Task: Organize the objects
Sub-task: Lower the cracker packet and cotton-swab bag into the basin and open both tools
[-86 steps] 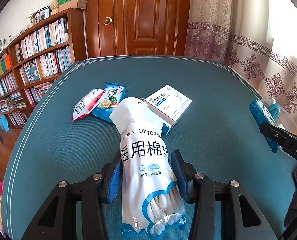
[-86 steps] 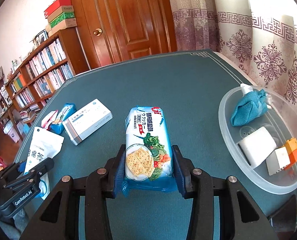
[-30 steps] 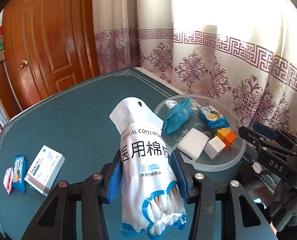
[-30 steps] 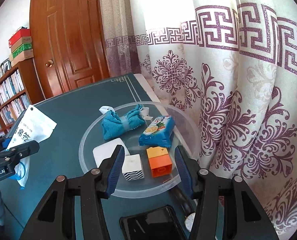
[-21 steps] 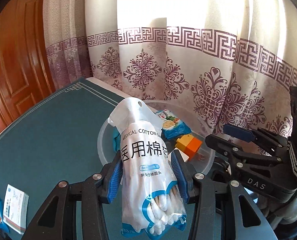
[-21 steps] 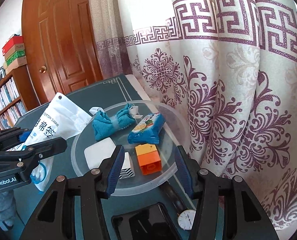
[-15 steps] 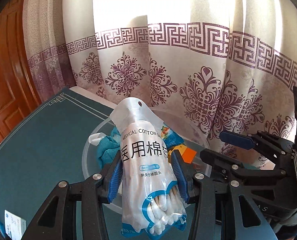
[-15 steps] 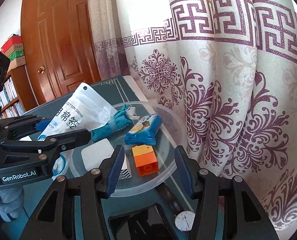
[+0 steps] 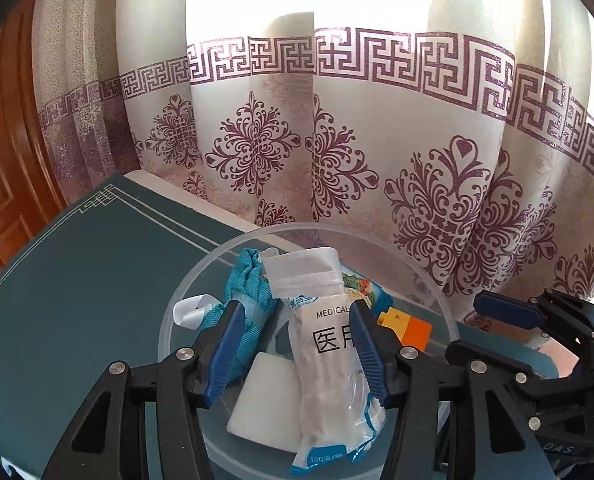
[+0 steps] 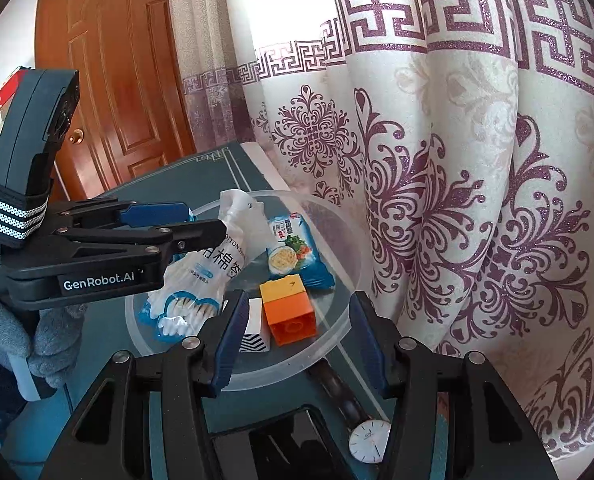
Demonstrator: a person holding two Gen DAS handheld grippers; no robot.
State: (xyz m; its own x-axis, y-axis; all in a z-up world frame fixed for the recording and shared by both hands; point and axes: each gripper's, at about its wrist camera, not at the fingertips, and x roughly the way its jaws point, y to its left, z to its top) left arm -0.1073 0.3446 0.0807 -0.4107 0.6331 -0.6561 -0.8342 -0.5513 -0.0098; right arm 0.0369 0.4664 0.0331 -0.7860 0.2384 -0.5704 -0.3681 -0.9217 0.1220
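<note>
a heavy cream curtain [image 9: 377, 152] with glittery purple key-pattern bands and scrolled medallions hangs in soft folds behind the table [image 9: 77, 280], whose flat top is covered in matte teal with a thin pale border line. near the curtain-side edge of the table sits a round, shallow bowl [image 10: 345, 248] of clear, slightly cloudy plastic. the left gripper [image 9: 295, 352], black angular arms with ribbed blue pads, hangs over the bowl with its jaws opening; the bag of cotton swabs [image 9: 329, 356], a long glossy white pouch with a clear crinkled end, lies between them, tilted down into the bowl, leaning against the right-hand pad and clear of the other. the right gripper [image 10: 295, 340] hovers at the bowl's near rim, parted and holding nothing. in the bowl with the bag lie a bunched teal woven cloth [image 9: 249, 280], a smooth white rounded-corner block [image 9: 269, 404], a shiny blue cracker packet [image 10: 293, 252], a yellow-and-orange plastic cube [image 10: 289, 308] and a small white box with black zigzag stripes [image 10: 255, 328]. a round white-faced watch [image 10: 369, 438] lies on the table beside a dark glossy phone [image 10: 281, 448].
</note>
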